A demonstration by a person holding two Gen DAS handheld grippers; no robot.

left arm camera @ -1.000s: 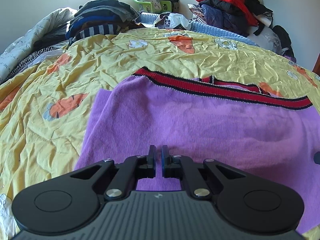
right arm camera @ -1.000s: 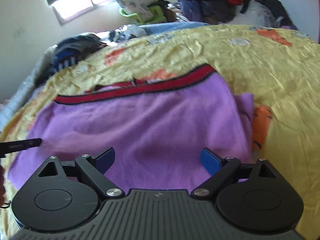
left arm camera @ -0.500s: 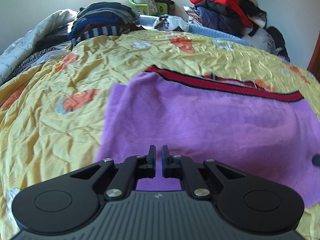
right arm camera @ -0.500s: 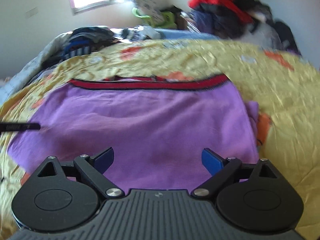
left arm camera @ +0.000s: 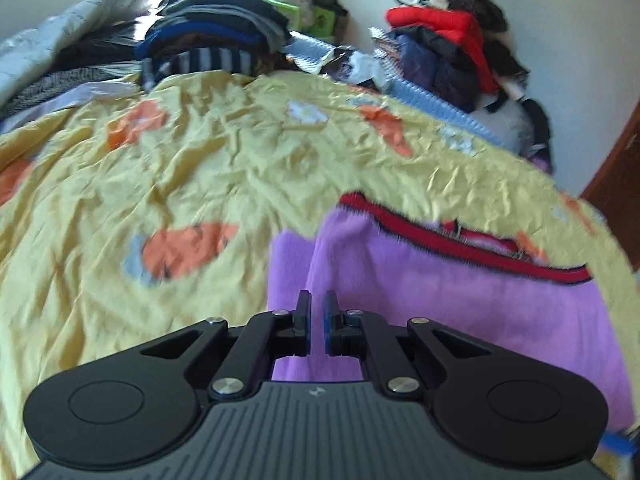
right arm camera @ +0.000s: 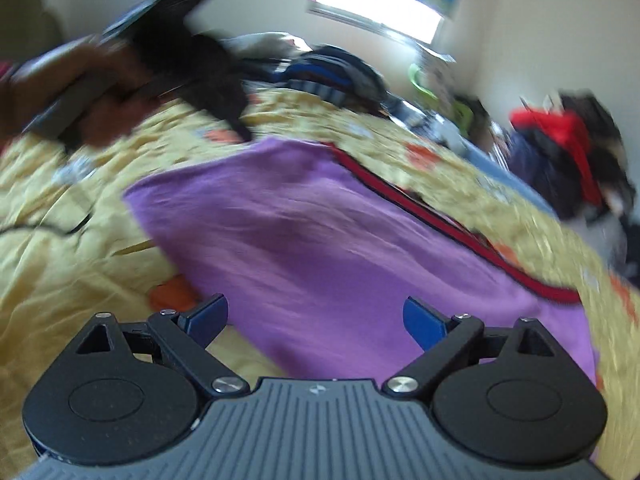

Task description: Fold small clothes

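The right tongs have swung leftward, spread wide over the purple garment; left tongs hover nearly closed, empty.

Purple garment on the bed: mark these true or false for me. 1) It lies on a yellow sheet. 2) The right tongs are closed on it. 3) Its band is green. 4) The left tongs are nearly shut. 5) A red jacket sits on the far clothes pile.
1) True: the purple garment lies on the yellow sheet.
2) False: the right tongs are wide open, holding nothing.
3) False: the band is red with dark edging.
4) True: the left tongs show only a narrow gap, with nothing visibly pinched.
5) True: the red jacket tops the far pile.
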